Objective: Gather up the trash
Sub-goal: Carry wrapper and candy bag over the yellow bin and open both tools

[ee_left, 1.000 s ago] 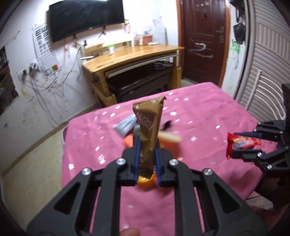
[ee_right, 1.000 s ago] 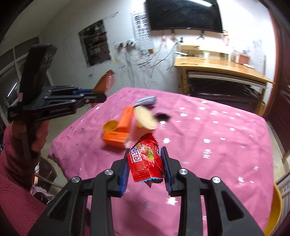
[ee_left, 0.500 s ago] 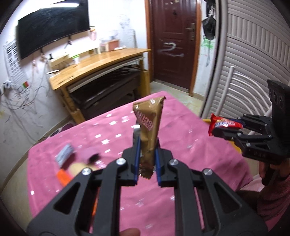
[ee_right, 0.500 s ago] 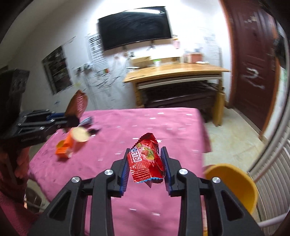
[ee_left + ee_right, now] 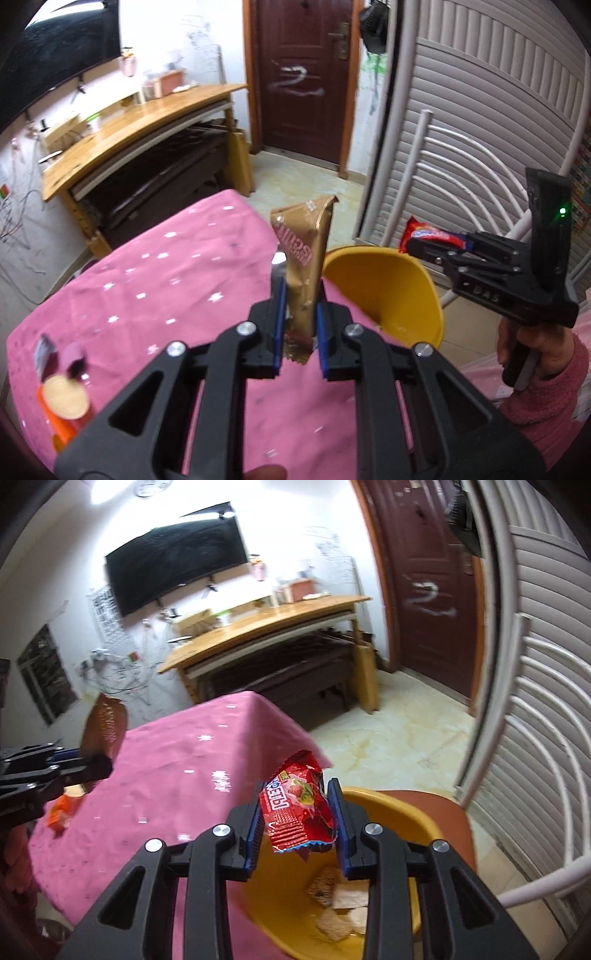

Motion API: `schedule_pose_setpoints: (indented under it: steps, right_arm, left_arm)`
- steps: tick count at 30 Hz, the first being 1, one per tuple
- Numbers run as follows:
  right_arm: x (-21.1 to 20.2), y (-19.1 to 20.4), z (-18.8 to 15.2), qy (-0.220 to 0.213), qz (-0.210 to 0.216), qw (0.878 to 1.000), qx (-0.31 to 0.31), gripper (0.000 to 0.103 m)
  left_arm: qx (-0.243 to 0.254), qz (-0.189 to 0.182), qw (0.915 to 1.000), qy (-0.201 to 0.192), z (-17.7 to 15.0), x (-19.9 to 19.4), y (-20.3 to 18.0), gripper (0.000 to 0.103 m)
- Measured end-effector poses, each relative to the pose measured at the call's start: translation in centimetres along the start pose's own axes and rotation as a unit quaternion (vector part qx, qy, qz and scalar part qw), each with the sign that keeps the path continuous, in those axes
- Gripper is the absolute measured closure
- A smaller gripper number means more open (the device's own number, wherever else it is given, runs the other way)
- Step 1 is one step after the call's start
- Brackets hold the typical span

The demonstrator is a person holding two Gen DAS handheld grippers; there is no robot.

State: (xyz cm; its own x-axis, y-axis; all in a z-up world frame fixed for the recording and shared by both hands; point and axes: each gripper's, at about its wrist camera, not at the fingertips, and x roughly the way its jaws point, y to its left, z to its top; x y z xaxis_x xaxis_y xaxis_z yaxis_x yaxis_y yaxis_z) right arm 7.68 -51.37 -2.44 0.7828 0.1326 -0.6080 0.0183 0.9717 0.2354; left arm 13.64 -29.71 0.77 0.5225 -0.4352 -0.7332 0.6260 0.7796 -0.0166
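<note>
My left gripper (image 5: 300,325) is shut on a tall brown snack wrapper (image 5: 303,251), held upright above the pink table (image 5: 166,295) near its right edge. My right gripper (image 5: 299,827) is shut on a red strawberry wafer wrapper (image 5: 295,812), held above the yellow bin (image 5: 388,834). The bin holds several wrappers (image 5: 338,901) at its bottom. In the left wrist view the yellow bin (image 5: 388,291) stands just past the table edge, with the right gripper (image 5: 424,247) and its red wrapper (image 5: 432,234) over its far rim. The left gripper (image 5: 92,768) shows at the left of the right wrist view.
More trash lies at the table's left end: an orange box (image 5: 62,424), a round yellow lid (image 5: 64,397), a pink piece (image 5: 74,362) and a silver wrapper (image 5: 46,350). A white chair back (image 5: 443,166) and shutter stand right. A wooden desk (image 5: 129,136) stands behind.
Both grippers have swung right with their wrappers, from over the table's middle to its right edge. The yellow bin has come into view, and the right gripper now hangs over it.
</note>
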Motion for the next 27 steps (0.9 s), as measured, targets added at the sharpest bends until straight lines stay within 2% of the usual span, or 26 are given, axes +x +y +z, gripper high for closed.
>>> schedule_pose_setpoints:
  steps: [10, 13, 15, 17, 18, 19, 21, 27]
  right_arm:
    - [2.4, -3.5, -1.5, 0.040, -0.019, 0.998, 0.033, 0.075]
    - [3.3, -4.0, -2.0, 0.056, -0.021, 0.997, 0.039, 0.067]
    - [3.7, -4.5, -2.2, 0.064, -0.027, 0.996, 0.051, 0.056]
    - [3.9, -4.9, -2.4, 0.066, -0.026, 0.996, 0.056, 0.051]
    - [3.9, -5.0, -2.4, 0.066, -0.028, 0.996, 0.057, 0.051]
    - [3.9, -5.0, -2.5, 0.065, -0.030, 0.996, 0.058, 0.051]
    - [3.9, -5.3, -2.4, 0.066, -0.032, 0.996, 0.060, 0.051]
    - [3.8, -5.8, -2.4, 0.063, -0.038, 0.995, 0.069, 0.051]
  left_arm:
    - [0.000, -0.052, 0.9979, 0.038, 1.4, 5.0, -4.2, 0.090]
    - [-0.004, -0.065, 0.9965, 0.052, 1.9, 6.7, -5.4, 0.090]
    - [-0.007, -0.060, 0.9969, 0.050, 2.3, 7.5, -6.0, 0.090]
    - [-0.013, -0.054, 0.9972, 0.050, 2.5, 8.0, -6.4, 0.085]
    - [-0.017, -0.057, 0.9969, 0.053, 2.7, 8.4, -6.5, 0.077]
    - [-0.019, -0.056, 0.9969, 0.053, 2.7, 8.5, -6.6, 0.060]
    - [-0.023, -0.057, 0.9968, 0.050, 2.8, 8.7, -6.7, 0.039]
    - [-0.031, -0.048, 0.9976, 0.038, 2.4, 7.9, -6.2, 0.038]
